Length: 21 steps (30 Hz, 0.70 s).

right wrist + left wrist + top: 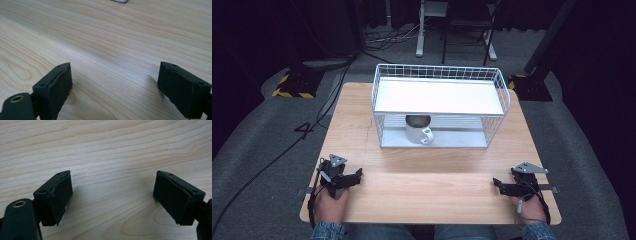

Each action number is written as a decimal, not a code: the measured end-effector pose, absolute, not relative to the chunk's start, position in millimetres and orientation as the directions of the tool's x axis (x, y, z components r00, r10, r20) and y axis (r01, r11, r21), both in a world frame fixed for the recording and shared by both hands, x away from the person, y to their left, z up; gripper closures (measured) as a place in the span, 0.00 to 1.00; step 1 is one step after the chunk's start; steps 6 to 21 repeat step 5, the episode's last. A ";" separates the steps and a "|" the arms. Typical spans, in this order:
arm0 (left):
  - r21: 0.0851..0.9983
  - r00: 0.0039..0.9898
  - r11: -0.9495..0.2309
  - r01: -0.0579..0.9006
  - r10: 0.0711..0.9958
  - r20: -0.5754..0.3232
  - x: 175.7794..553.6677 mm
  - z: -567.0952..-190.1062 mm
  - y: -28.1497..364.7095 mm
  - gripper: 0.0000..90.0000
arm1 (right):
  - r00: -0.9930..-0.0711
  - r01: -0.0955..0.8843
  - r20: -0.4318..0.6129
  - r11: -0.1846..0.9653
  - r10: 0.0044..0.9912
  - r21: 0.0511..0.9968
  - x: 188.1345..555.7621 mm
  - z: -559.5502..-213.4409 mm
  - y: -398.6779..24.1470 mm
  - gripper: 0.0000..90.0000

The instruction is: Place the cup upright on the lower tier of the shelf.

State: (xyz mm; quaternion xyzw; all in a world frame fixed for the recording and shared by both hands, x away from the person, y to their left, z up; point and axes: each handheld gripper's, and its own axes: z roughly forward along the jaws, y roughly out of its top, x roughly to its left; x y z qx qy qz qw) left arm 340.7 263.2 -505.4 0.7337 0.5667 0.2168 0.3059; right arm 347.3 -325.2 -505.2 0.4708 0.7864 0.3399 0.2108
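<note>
The left gripper (357, 174) rests at the table's (432, 192) near left corner, the right gripper (496, 183) at the near right; both gape wide, holding nothing. Bare wood lies between them. The mug (418, 129) sits inside the wire rack (439, 106) toward the far edge.

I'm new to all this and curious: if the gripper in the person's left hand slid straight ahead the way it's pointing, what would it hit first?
Probably nothing soon: the left gripper, open, points right across bare table, roughly toward the right gripper.
</note>
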 end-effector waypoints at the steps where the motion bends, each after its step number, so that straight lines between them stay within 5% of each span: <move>1: 0.695 0.264 -0.171 0.699 0.964 -0.028 340.7 -505.4 263.2 0.18 | -0.468 0.597 -0.011 0.325 0.884 0.733 347.3 -505.3 -325.2 0.14; 21: 0.695 0.264 -0.171 0.699 0.964 -0.029 340.6 -505.5 263.2 0.18 | -0.467 0.597 -0.011 0.324 0.884 0.733 347.3 -505.3 -325.2 0.14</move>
